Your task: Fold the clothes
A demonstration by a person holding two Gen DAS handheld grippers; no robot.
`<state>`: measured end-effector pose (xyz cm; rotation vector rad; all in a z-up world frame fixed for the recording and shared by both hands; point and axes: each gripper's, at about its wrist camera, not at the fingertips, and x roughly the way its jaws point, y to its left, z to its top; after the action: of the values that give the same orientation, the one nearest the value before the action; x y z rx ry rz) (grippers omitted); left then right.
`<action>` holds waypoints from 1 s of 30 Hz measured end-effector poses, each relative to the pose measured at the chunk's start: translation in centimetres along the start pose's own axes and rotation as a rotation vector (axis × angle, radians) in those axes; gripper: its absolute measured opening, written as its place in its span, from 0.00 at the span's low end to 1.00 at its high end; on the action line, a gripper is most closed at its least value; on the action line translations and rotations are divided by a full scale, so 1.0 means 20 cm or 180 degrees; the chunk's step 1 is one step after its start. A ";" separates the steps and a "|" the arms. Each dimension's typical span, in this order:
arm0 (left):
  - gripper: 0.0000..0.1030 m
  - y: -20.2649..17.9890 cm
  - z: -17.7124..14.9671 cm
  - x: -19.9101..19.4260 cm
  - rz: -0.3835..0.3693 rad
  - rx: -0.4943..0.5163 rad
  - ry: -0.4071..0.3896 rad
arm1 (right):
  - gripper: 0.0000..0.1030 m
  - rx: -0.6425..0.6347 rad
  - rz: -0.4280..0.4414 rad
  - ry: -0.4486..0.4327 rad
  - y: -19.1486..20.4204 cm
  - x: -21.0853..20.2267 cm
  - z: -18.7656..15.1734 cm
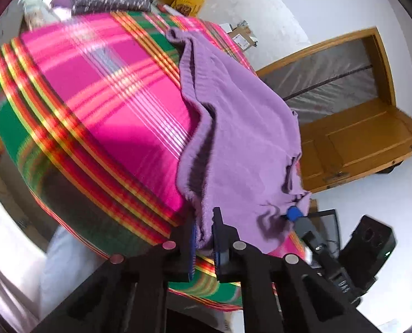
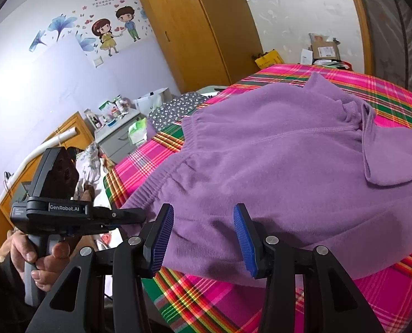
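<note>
Purple sweater [image 2: 275, 161] spread on plaid bed [image 2: 358, 299], ahead of both grippers | left gripper [image 1: 204, 238] jaws pinched on sweater hem at bed edge | right gripper [image 2: 203, 238] jaws wide apart over near edge of sweater, gripping nothing

You're looking at a wooden wardrobe [image 2: 195, 27], cartoon wall stickers [image 2: 114, 27], a cluttered grey nightstand [image 2: 117, 136], cardboard boxes [image 2: 323, 48] sitting past the bed [image 2: 233, 305].
</note>
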<state>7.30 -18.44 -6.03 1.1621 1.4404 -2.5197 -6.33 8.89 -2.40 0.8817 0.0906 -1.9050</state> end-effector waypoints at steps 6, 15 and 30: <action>0.08 0.05 0.07 -0.11 0.0105 0.0073 -0.0184 | 0.45 -0.0160 -0.0082 0.0014 0.03 0.00 0.07; 0.08 0.19 0.12 -0.27 0.0275 -0.0066 -0.0354 | 0.45 -0.0720 -0.0057 -0.0061 0.10 0.02 0.40; 0.08 0.23 0.17 -0.33 0.0448 0.0117 -0.0417 | 0.45 -0.1814 0.0179 0.0605 0.21 0.71 0.89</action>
<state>11.75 -25.82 -4.41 1.0411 1.2419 -2.4845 -15.82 -11.40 3.21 0.6569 0.6806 -1.6094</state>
